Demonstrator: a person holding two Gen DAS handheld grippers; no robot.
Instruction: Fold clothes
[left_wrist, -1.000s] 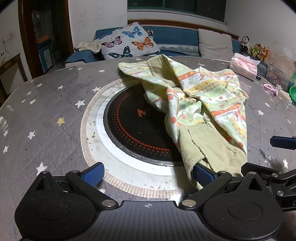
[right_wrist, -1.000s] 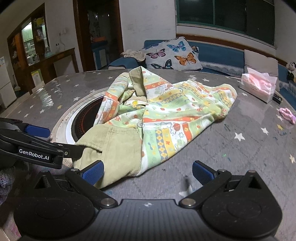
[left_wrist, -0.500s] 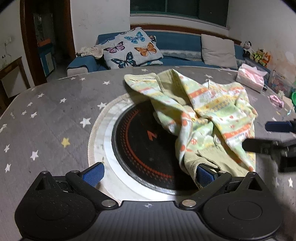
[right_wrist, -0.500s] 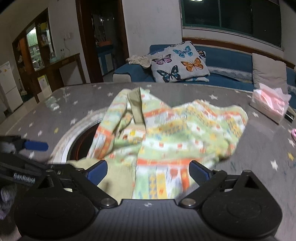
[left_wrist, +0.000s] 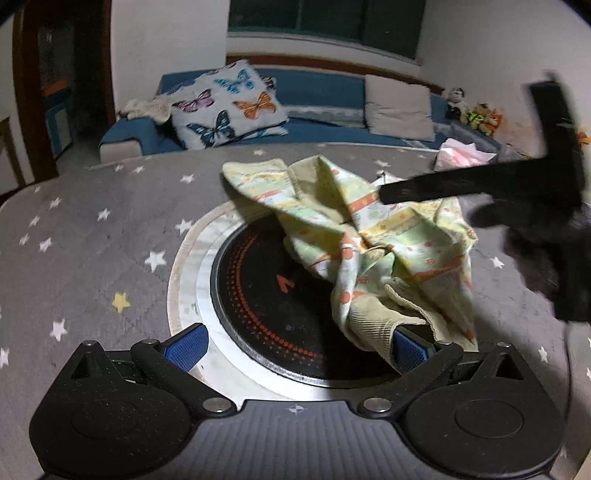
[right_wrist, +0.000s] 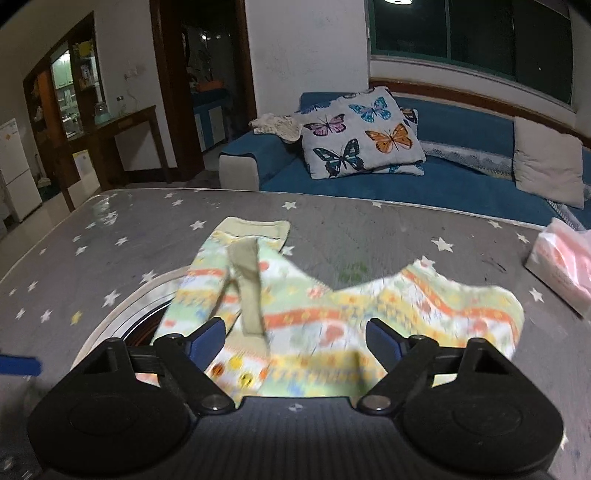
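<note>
A crumpled patterned garment (left_wrist: 373, 243) lies mid-table (left_wrist: 92, 236), partly over the black round hob (left_wrist: 273, 314), as the left gripper (left_wrist: 295, 345) and right gripper (right_wrist: 295, 338) hover wide open, gripping nothing.

Black left tongs (left_wrist: 295, 347), blue ribbed pads (left_wrist: 186, 345), silver pivot screws, dark ribbed housing

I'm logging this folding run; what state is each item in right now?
Garment: crumpled, unfolded, partly over the black round plate.
Left gripper: open, olive cuff against its right finger.
Right gripper: open, over the garment.
Black round plate: partly covered.
Tissue pack: on the table, tissue sticking out.
</note>
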